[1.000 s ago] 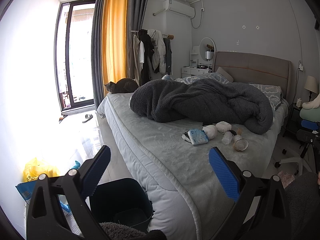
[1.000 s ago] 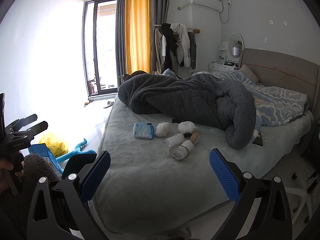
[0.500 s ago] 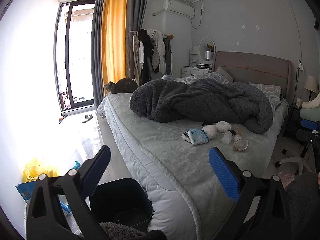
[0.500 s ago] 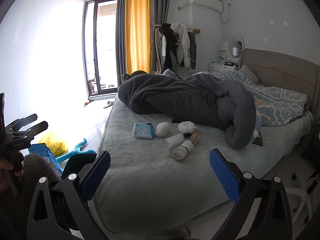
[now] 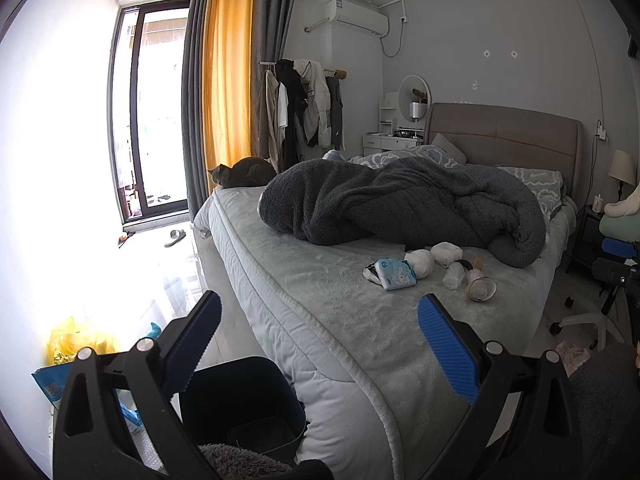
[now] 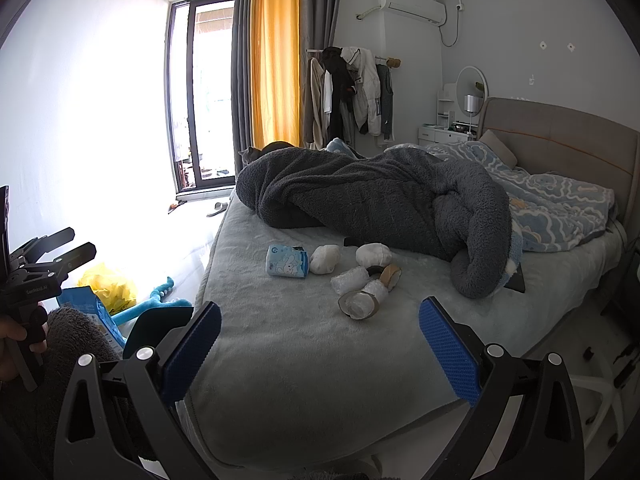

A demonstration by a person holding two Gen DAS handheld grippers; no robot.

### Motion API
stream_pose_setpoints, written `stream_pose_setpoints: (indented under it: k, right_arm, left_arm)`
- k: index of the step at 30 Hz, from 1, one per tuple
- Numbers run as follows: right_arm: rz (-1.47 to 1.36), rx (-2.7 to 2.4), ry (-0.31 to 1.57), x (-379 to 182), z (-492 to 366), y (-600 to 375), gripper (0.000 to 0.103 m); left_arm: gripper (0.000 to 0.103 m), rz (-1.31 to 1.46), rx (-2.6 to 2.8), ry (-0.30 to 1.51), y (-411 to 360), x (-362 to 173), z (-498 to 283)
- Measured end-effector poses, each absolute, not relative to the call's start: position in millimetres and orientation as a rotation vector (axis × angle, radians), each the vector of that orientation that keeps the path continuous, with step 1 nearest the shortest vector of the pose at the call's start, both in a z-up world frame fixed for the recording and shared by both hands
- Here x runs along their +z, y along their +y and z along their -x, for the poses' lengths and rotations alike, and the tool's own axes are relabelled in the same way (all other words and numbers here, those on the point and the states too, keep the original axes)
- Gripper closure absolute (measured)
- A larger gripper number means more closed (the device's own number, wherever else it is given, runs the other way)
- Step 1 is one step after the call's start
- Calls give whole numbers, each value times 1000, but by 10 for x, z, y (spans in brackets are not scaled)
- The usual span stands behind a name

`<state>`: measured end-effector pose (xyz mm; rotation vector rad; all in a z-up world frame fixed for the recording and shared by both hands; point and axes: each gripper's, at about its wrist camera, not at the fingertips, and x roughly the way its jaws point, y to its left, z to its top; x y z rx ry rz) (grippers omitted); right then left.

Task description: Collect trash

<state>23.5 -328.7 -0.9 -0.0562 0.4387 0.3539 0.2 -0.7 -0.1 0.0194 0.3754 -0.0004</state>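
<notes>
Trash cluster on the pale grey bed cover (image 6: 304,356), mid-bed, just in front of the heaped dark grey blanket (image 6: 376,196): one blue-and-white tissue pack (image 6: 287,261) at the left end; two white crumpled wads (image 6: 325,258) beside it, the second (image 6: 373,254) nearer the blanket; one lump of bubble wrap (image 6: 349,279); two tape rolls, the nearer one (image 6: 357,305) stuffed with wrap, the farther one (image 6: 390,275) brown and tilted. Items lie close together, several touching. Dark bin (image 5: 240,404): on the floor against the near corner of the bed, open-topped, well apart from the cluster. Left gripper (image 5: 319,346): blue-padded fingers spread wide, nothing between them, held over the bed corner and bin. Right gripper (image 6: 320,350): fingers likewise spread wide and empty, held above the foot of the bed, short of the cluster. Grey cat (image 5: 244,173): lying at the far corner of the bed. Floor by the window: yellow bag (image 6: 107,286), blue toy (image 6: 160,300).
</notes>
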Motion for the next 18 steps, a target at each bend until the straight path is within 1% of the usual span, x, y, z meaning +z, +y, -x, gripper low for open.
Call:
stream_pose_setpoints:
  k: [18]
  right_arm:
    - [61, 354, 439, -10, -235, -3273, 3]
  left_arm:
    - [3, -14, 3, 379, -65, 49, 18]
